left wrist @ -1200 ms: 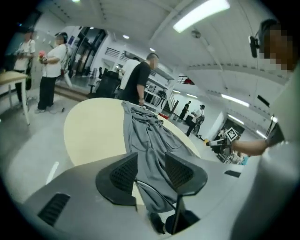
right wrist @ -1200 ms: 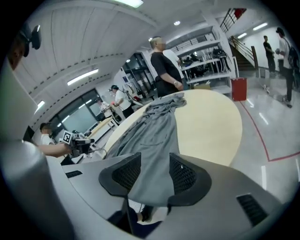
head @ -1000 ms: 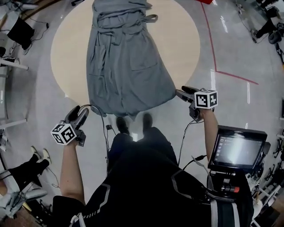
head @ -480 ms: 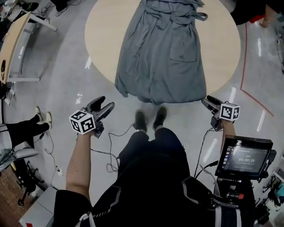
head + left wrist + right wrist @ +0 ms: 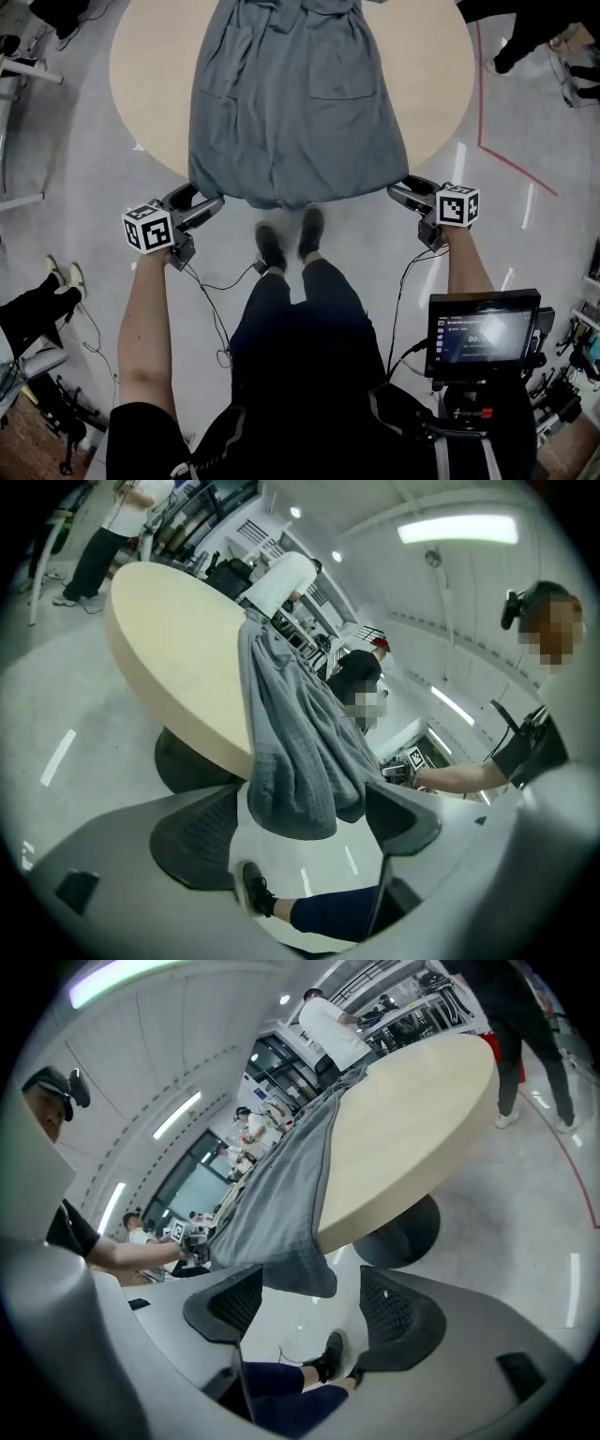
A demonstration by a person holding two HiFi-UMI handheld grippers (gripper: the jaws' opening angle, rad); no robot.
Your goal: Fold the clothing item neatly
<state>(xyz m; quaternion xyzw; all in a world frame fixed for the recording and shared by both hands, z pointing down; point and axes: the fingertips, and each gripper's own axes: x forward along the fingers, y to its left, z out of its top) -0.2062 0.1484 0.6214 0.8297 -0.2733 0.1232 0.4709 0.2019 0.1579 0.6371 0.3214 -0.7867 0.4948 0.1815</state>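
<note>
1. judging by its drape, the grey garment (image 5: 295, 103) looks soft, light and limp. it lies along the round table (image 5: 150, 84) with its hem hanging over the near edge, so it should sag and slide rather than keep a shape.
2. the two bottom corners of the hem look like the best places to take hold, one per gripper, so the cloth lifts flat instead of bunching.
3. left gripper (image 5: 199, 200): its jaws stand wide apart and have just been opening. in its own view the left hem corner (image 5: 291, 803) hangs in line with the gap. neither pad presses on it, so it holds nothing.
4. right gripper (image 5: 405, 190): its jaws are also spread wide and have just been opening. the right hem corner (image 5: 302, 1274) hangs just above the gap, untouched, and only floor and the person's shoes show between the jaws.
</note>
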